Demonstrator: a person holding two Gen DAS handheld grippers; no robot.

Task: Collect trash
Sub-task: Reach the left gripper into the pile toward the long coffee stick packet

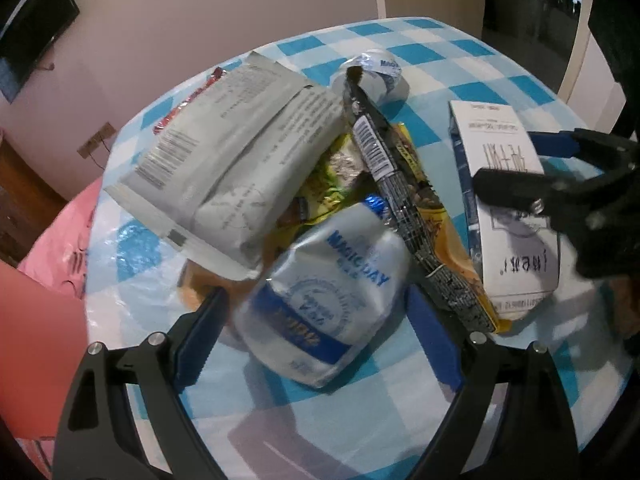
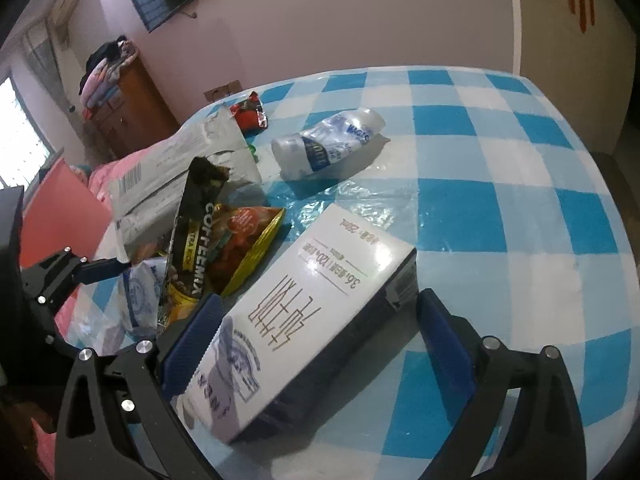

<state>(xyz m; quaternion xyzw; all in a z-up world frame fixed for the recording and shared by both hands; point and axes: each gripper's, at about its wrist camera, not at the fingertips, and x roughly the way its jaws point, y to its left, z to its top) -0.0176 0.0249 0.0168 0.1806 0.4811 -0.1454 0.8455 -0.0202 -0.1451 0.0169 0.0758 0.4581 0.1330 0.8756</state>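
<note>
Lying between open left claw [image 1: 316, 332], crushed bottle [image 1: 324, 304]

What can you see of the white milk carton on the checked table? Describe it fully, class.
The milk carton is a white cardboard box with dark blue sides, gold lettering and a small blue picture. It lies flat on the checked table, closed and undented. Its near end sits between the open right tongs; the left pad seems to be against it, the right pad apart. A yellow snack wrapper lies beside it.
</note>
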